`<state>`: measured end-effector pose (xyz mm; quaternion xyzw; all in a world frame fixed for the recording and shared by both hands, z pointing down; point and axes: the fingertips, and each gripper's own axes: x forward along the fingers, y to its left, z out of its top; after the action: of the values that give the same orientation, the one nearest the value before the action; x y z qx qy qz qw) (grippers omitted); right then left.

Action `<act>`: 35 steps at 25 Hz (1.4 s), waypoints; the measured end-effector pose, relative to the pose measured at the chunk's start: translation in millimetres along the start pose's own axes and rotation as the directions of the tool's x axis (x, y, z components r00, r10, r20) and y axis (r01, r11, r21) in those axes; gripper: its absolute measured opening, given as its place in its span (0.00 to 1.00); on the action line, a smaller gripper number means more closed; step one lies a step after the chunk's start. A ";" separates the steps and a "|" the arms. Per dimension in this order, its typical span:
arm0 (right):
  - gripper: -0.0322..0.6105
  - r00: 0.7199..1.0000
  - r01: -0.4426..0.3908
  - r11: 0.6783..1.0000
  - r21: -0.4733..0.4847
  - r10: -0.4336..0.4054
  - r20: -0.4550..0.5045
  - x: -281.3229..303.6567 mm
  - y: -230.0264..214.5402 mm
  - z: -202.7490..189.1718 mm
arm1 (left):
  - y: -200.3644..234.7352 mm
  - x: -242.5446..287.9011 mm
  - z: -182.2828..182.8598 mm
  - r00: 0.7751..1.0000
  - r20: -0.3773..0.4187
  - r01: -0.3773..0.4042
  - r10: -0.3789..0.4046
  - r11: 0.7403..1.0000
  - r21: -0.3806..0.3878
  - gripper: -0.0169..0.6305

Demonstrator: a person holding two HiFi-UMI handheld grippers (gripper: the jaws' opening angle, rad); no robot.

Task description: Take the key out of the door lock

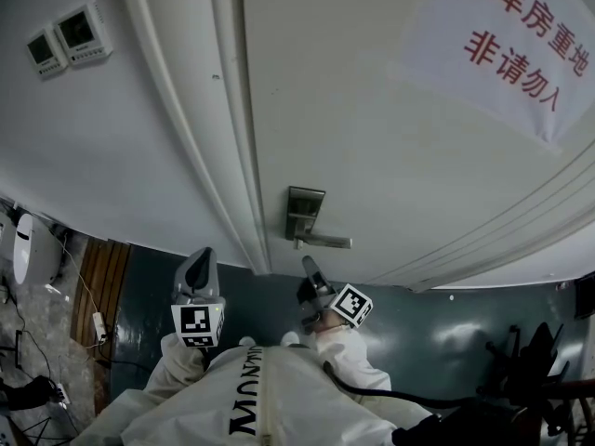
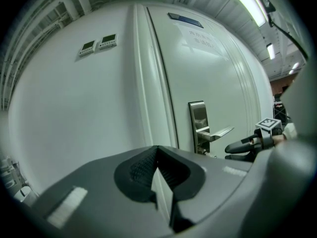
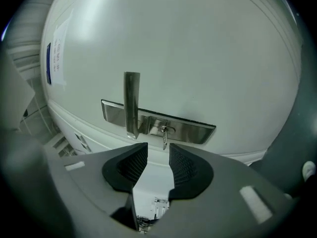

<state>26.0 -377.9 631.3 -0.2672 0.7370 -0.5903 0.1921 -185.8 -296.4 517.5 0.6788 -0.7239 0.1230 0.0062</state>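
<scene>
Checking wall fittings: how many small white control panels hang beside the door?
2. One white rectangular wall panel sits on the grey wall left of the white door; the second is just right of it.

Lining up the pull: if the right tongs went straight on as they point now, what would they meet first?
Probably the key in the lock plate: it sits ahead of the open right tongs, in line with their gap, though depth is unclear.
</scene>
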 end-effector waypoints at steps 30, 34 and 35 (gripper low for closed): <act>0.21 0.994 -0.105 0.959 0.264 0.092 0.059 60.5 -23.1 14.3 | 33.0 -8.7 -11.1 0.997 -0.037 -0.068 0.069 0.998 0.011 0.03; 0.16 0.995 -0.097 0.958 0.270 0.086 0.050 62.5 -23.2 13.6 | 33.5 -8.5 -10.8 0.997 -0.039 -0.067 0.067 0.998 0.008 0.03; 0.15 0.995 -0.096 0.957 0.273 0.086 0.048 63.1 -22.7 13.4 | 33.1 -8.3 -11.4 0.997 -0.043 -0.065 0.066 0.998 0.007 0.03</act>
<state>-11.6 -431.0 652.3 -0.2142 0.6561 -0.6725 0.2672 -219.5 -284.6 521.4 0.6519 -0.7451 0.1399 0.0158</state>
